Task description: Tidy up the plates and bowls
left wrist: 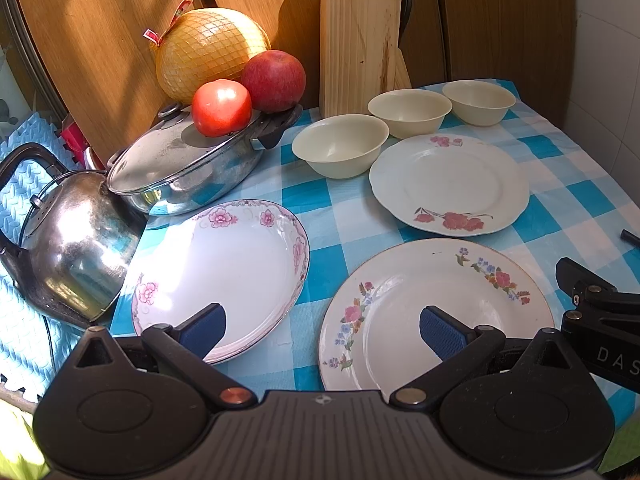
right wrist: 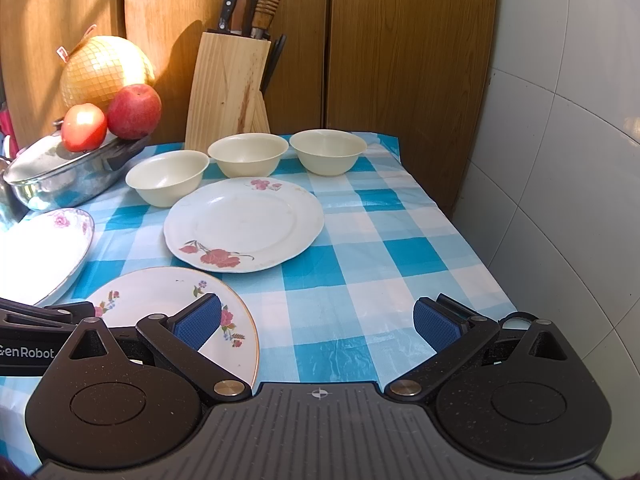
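Three cream bowls stand in a row at the back of the checked table: left bowl (left wrist: 340,144) (right wrist: 168,176), middle bowl (left wrist: 410,107) (right wrist: 248,153), right bowl (left wrist: 479,101) (right wrist: 328,150). A red-flower plate (left wrist: 450,184) (right wrist: 244,224) lies in front of them. A small-flower plate (left wrist: 400,304) (right wrist: 160,300) lies nearest. A deep pink-flower plate (left wrist: 224,272) (right wrist: 36,252) lies at the left. My left gripper (left wrist: 322,330) is open and empty, above the gap between the two near plates. My right gripper (right wrist: 318,326) is open and empty over bare cloth, right of the small-flower plate.
A steel pan (left wrist: 188,168) with a tomato (left wrist: 221,107) and an apple (left wrist: 273,80) on its lid stands at the back left, beside a kettle (left wrist: 76,248). A netted pomelo (left wrist: 208,48) and a wooden knife block (left wrist: 358,52) stand against the wooden wall. A tiled wall (right wrist: 560,160) lies right.
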`<state>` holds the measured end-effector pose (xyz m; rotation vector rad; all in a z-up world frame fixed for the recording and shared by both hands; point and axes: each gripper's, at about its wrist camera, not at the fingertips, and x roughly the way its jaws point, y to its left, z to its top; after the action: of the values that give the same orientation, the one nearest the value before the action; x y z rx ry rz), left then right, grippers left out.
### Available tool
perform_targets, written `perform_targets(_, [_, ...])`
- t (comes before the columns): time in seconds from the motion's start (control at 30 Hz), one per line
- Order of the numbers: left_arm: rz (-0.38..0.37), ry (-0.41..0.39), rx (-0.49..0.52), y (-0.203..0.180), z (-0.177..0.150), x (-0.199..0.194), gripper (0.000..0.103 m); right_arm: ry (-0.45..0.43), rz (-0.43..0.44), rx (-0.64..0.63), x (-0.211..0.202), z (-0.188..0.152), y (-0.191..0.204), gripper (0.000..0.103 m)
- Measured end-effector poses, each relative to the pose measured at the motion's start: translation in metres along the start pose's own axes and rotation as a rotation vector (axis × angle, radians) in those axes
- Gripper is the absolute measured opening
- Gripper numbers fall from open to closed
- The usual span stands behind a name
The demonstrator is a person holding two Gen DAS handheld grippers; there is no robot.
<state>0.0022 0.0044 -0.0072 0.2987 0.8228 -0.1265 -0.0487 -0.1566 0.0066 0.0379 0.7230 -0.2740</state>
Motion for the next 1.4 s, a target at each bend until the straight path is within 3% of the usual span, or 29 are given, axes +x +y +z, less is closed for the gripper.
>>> perform_targets(0.6, [-0.014, 0.037, -0.011, 0.004, 0.001, 0.002, 0.099, 0.005, 0.005, -0.003, 0.006, -0.006, -0.001, 0.103])
perform_targets(1.0, [-0.060, 0.094, -0.027, 0.009, -0.007, 0.009, 0.099, 0.054, 0.021, -0.006, 0.009, -0.006, -0.002, 0.103])
perform_targets(1.4, [-0.067, 0.101, -0.020, 0.009, -0.010, 0.009, 0.099, 0.078, 0.018, -0.026, 0.010, -0.007, 0.003, 0.103])
